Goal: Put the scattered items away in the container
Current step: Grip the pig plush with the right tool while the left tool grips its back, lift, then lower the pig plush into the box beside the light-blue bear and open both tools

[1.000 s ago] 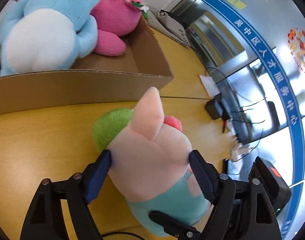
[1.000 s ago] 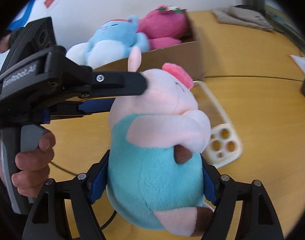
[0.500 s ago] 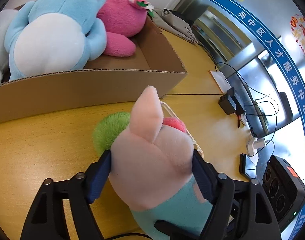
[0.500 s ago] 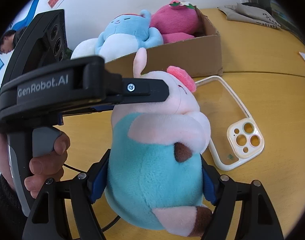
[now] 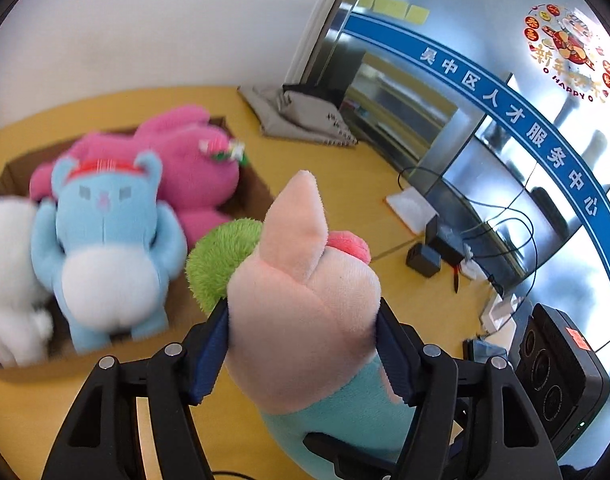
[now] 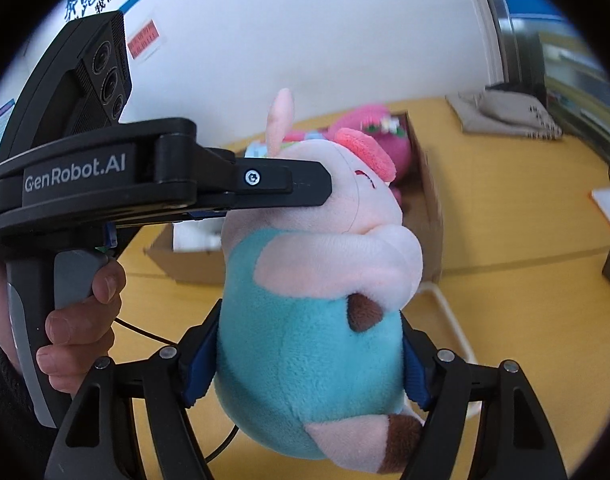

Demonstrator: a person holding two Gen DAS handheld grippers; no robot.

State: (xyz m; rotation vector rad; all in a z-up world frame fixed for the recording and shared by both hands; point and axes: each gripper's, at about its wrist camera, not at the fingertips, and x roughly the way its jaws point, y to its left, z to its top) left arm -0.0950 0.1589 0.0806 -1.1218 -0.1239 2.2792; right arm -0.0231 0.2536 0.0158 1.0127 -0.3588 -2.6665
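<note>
Your left gripper [image 5: 303, 344] closing on the pink plush pig in teal overalls [image 6: 317, 320], right gripper [image 6: 309, 364] clamping its body, brown cardboard box [image 6: 429, 216] rim beyond, bare yellow wooden tabletop [image 5: 333, 168] to its right.

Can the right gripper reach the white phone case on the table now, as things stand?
Probably not. The right gripper is shut on the body of the pig plush, which the left gripper clamps at the head. The phone case lies beyond the plush, so the jaws are occupied.
</note>
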